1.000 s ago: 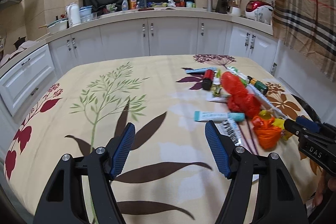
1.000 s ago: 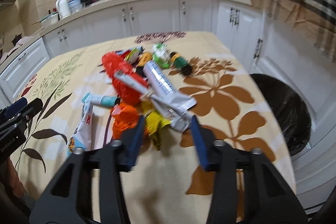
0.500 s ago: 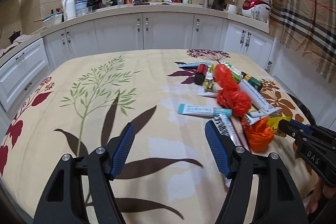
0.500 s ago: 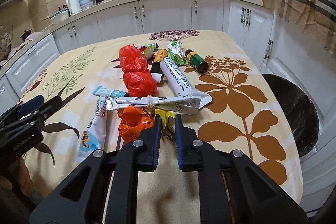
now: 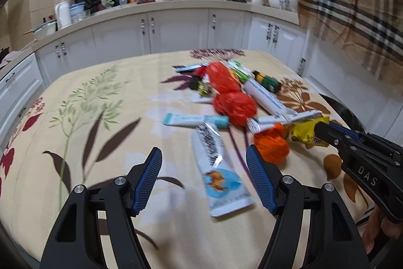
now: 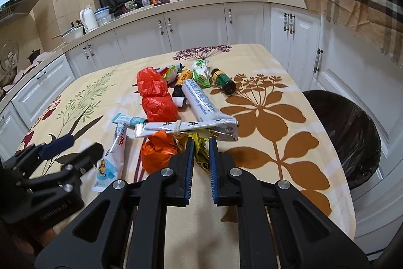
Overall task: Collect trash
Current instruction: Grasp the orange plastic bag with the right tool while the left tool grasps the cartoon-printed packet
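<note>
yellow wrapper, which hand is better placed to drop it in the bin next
Right. The right gripper is already shut on the yellow wrapper, and the black bin sits off the table's right edge. The left gripper hangs open over the white pouch.

"DAS" on right gripper (image 5: pixel 317 128)
</note>
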The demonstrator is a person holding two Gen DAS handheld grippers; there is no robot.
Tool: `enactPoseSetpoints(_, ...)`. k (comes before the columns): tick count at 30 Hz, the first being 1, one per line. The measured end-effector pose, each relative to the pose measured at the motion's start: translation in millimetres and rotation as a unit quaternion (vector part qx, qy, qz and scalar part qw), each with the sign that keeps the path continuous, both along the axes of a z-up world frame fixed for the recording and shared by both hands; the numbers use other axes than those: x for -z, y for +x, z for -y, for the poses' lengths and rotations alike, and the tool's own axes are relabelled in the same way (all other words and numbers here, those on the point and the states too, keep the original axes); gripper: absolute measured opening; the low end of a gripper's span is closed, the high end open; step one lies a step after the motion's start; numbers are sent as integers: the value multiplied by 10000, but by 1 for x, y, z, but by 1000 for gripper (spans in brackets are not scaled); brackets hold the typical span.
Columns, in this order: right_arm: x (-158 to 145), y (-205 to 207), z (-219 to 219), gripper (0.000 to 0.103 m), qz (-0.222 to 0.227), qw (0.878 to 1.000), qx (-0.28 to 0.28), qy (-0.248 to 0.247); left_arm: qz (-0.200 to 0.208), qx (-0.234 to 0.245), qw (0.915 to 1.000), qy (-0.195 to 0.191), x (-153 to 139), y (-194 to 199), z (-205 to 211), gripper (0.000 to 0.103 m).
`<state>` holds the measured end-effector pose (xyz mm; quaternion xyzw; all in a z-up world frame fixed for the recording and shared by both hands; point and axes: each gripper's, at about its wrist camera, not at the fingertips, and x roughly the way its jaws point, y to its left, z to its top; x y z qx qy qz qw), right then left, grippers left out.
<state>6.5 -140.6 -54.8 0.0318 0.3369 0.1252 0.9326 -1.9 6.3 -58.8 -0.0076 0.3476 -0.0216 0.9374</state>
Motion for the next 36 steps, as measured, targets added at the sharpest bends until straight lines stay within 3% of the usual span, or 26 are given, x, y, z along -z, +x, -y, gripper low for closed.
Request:
enactPoseSetpoints(4,3,-1,6,12,-10,10000,52,32,-166,162,9997,28,7,4,12,67)
enactPoseSetpoints(9,6,-2,12,12,-66,9999,76,136,-432,389,9983,-66,19,9,19,43)
enactPoseSetpoints(10,6,-1,13,12,-67,9998,76,154,-466,424,9979,-151,21,9,18,43)
enactPoseSetpoints(13,6,-1,13,12,-50,9998,60,158,-393,441,9981,-188,19,7,16,39)
enactPoseSetpoints(15,6,-1,12,12,-49,9998,55,171,-308,490,9979,-297,18,5,13,26)
enactPoseSetpoints(23,9,0,10,12,-66,9998,57,166,-125,549,9959,-709,14,3,2,14)
enactPoseSetpoints(32,10,2,11,12,-90,9998,47,181,-153,472,9965,-674,12,3,-1,15)
enactPoseSetpoints(34,11,3,10,12,-86,9998,39,172,-185,466,9968,-630,13,3,0,25)
enactPoseSetpoints(36,11,2,9,12,-71,9998,38,172,-180,455,9971,-591,15,1,1,42)
